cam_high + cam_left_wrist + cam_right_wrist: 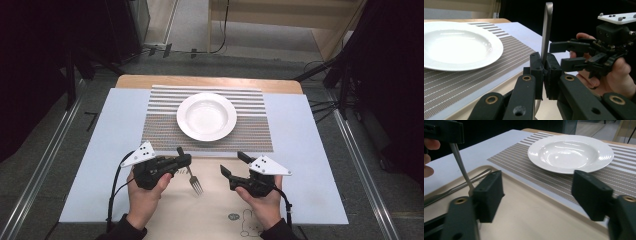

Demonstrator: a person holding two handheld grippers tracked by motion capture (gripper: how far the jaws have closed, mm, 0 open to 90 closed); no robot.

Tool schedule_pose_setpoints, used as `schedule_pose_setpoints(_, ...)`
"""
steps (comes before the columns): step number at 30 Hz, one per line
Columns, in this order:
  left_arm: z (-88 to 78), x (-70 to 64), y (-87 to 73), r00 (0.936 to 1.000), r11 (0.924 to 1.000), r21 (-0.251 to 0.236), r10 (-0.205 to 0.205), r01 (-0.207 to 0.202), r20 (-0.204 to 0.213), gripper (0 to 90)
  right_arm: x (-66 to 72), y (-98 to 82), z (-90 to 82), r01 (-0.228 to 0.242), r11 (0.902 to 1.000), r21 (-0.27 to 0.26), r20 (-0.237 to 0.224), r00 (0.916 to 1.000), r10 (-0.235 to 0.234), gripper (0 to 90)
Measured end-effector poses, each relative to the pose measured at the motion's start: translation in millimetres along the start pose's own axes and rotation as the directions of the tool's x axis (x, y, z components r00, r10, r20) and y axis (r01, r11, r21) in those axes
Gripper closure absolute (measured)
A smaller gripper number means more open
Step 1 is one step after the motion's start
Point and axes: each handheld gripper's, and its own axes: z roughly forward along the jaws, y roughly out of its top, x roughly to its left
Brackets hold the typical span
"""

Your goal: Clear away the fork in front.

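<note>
A metal fork (194, 180) hangs tines-down over the beige mat (215, 210), and my left gripper (183, 160) is shut on its handle. In the left gripper view the handle (547, 30) stands upright, pinched between the pads of the left gripper (545, 68). My right gripper (232, 163) is held just right of the fork, open, with nothing between its jaws. The right gripper view shows the open right gripper (540, 195) over the beige mat, with the fork handle (459, 162) slanting down behind its left finger. The fork's tines are hidden there.
A white deep plate (182, 117) sits empty on a striped placemat (250, 137) beyond the grippers. Another metal utensil (454, 190) lies flat on the beige mat at the left. A pale blue sheet (305, 165) covers the table.
</note>
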Motion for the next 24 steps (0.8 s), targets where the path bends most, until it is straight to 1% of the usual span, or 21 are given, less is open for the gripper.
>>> schedule_pose_setpoints(1, -0.8, 0.9, -0.2, 1.0000, 1.0000, 0.001, 0.002, -0.002, 0.000, 86.0, -1.8, 0.1, -1.5, -0.003, 1.0000, 0.003, 0.003, 1.0000, 0.003, 16.2)
schedule_pose_setpoints(2, -1.8, 1.6, -0.3, 1.0000, 1.0000, 0.003, 0.002, -0.002, 0.000, 86.0, -4.1, 0.0, -3.1, -0.006, 1.0000, 0.004, 0.006, 1.0000, 0.006, 15.3)
schedule_pose_setpoints(3, -2.8, 2.3, -0.4, 1.0000, 1.0000, 0.008, 0.000, 0.000, 0.003, 86.1, -6.2, -0.3, -4.5, -0.012, 0.9999, 0.003, 0.022, 0.9997, 0.012, 13.0)
schedule_pose_setpoints(4, -3.7, 2.9, -0.5, 1.0000, 1.0000, 0.007, -0.003, 0.003, 0.004, 86.1, -8.3, -0.4, -5.9, -0.018, 0.9998, 0.004, 0.042, 0.9989, 0.018, 7.7)
schedule_pose_setpoints(5, -4.7, 3.6, -0.6, 1.0000, 1.0000, 0.007, -0.003, 0.003, 0.005, 86.0, -11.3, -0.2, -7.6, -0.025, 0.9997, -0.001, 0.037, 0.9990, 0.025, 5.5)
schedule_pose_setpoints(6, -5.7, 4.1, -0.5, 1.0000, 1.0000, 0.008, -0.003, 0.003, 0.006, 86.0, -13.9, 0.0, -9.3, -0.030, 0.9995, -0.002, 0.024, 0.9992, 0.030, 0.0)
schedule_pose_setpoints(7, -7.0, 4.7, -0.3, 1.0000, 0.9999, 0.009, -0.005, 0.005, 0.008, 86.1, -16.2, -0.1, -10.9, -0.025, 0.9997, -0.003, 0.022, 0.9994, 0.025, 0.0)
schedule_pose_setpoints(8, -7.7, 5.0, -0.3, 1.0000, 1.0000, 0.008, -0.005, 0.005, 0.007, 86.0, -18.0, -0.2, -13.6, -0.025, 0.9997, -0.006, 0.050, 0.9984, 0.026, 0.0)
schedule_pose_setpoints(10, -10.2, 6.3, 0.3, 0.9999, 0.9999, 0.015, -0.005, 0.005, 0.010, 86.0, -21.4, 0.0, -17.3, -0.029, 0.9996, -0.005, 0.081, 0.9963, 0.030, 0.0)
schedule_pose_setpoints(11, -11.0, 6.6, 0.3, 0.9999, 0.9999, 0.014, -0.010, 0.009, 0.012, 86.0, -23.1, -0.2, -18.4, -0.026, 0.9996, -0.010, 0.083, 0.9961, 0.027, 0.0)
schedule_pose_setpoints(12, -11.9, 7.0, 0.3, 0.9998, 0.9998, 0.015, -0.012, 0.012, 0.014, 86.0, -25.2, -1.1, -20.4, -0.027, 0.9996, -0.010, 0.077, 0.9967, 0.028, 0.0)
schedule_pose_setpoints(13, -13.2, 7.6, 0.2, 0.9999, 0.9997, 0.022, -0.007, 0.006, 0.012, 86.0, -27.3, -2.0, -21.7, -0.027, 0.9996, -0.007, 0.086, 0.9959, 0.027, 0.0)
schedule_pose_setpoints(14, -14.1, 8.0, 0.0, 1.0000, 0.9997, 0.025, -0.003, 0.003, 0.001, 86.0, -29.3, -3.1, -22.9, -0.027, 0.9996, -0.005, 0.094, 0.9952, 0.028, 0.0)
schedule_pose_setpoints(16, -16.0, 9.4, -0.7, 1.0000, 0.9996, 0.026, -0.002, 0.002, -0.004, 86.0, -33.4, -5.5, -25.4, -0.034, 0.9994, -0.005, 0.098, 0.9947, 0.034, 0.0)
schedule_pose_setpoints(20, -19.4, 11.7, -2.1, 0.9999, 0.9995, 0.028, -0.016, 0.016, 0.005, 86.0, -40.5, -8.7, -30.6, -0.038, 0.9992, -0.007, 0.123, 0.9916, 0.039, 0.0)
schedule_pose_setpoints(24, -21.2, 13.1, -2.8, 0.9995, 0.9989, 0.038, -0.027, 0.026, 0.018, 86.0, -45.1, -11.8, -34.1, -0.017, 0.9999, -0.003, 0.153, 0.9881, 0.017, 0.0)
